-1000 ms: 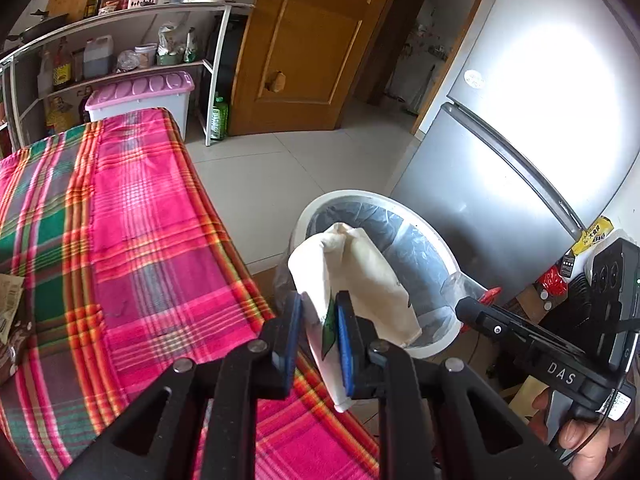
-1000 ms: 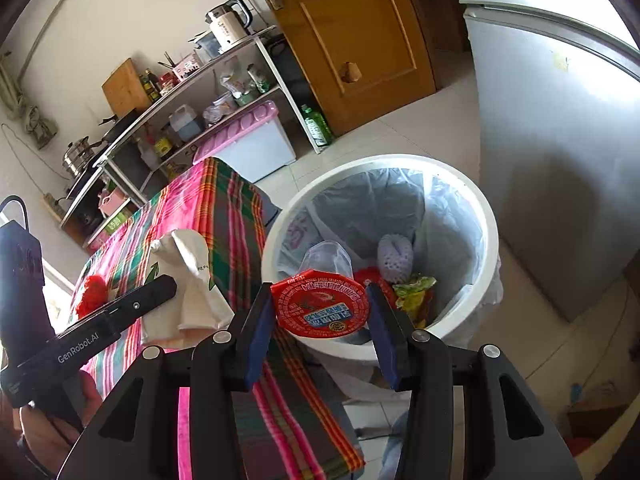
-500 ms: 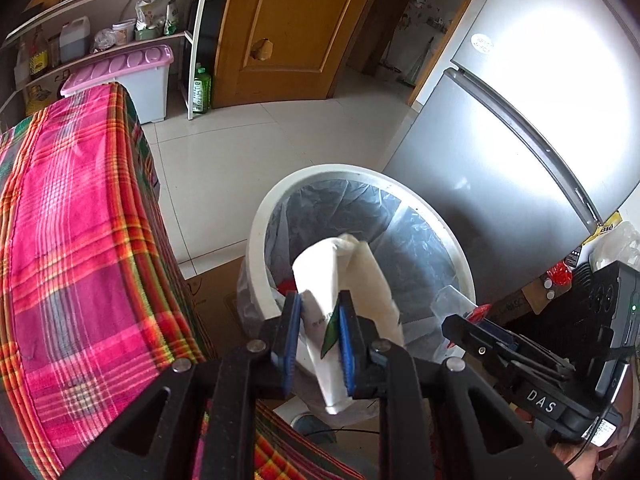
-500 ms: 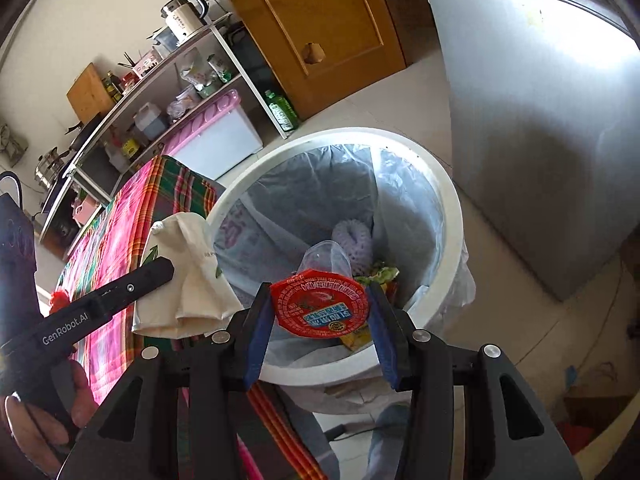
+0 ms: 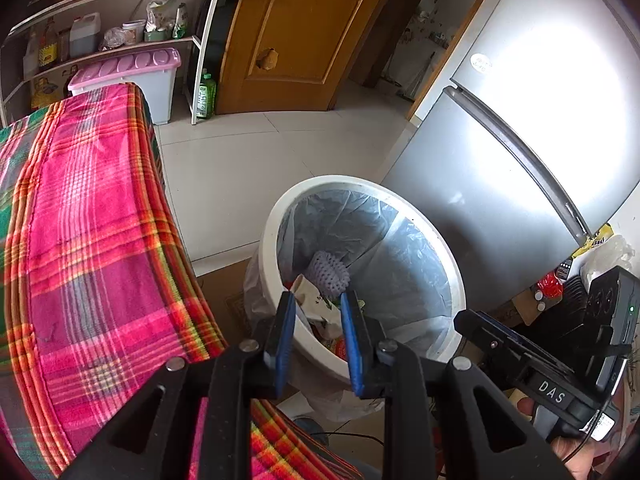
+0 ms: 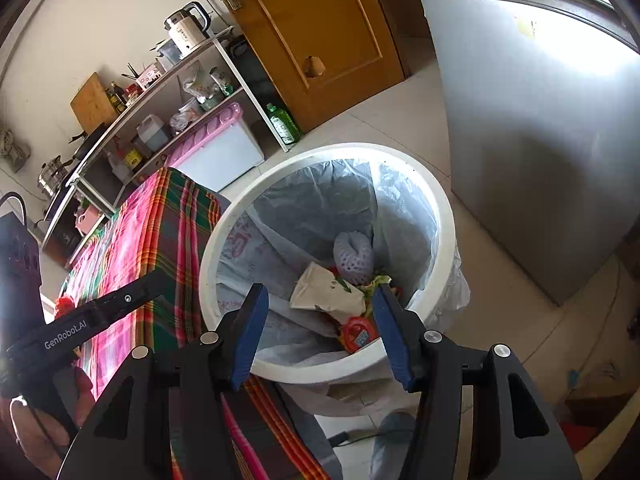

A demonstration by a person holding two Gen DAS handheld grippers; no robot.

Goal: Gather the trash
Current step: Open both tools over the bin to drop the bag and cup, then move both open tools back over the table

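The left gripper (image 5: pixel 316 330) is angled downward, its jaws opening and empty. The right gripper (image 6: pixel 318 326) is likewise tilted, opening, nothing held.

White round plastic bin (image 6: pixel 444 216) with grey-blue translucent liner (image 6: pixel 320 204). Inside: cream paper bag (image 6: pixel 326 294) (small green print), lavender foam net sleeve (image 6: pixel 354 254), red round foil lid (image 6: pixel 357 334). Tablecloth (image 5: pixel 88 248) pink/green/orange plaid. Gripper pads (image 6: pixel 248 328) blue on black frames. Door (image 5: pixel 296 32) amber wood, fridge (image 5: pixel 500 176) silver-grey.
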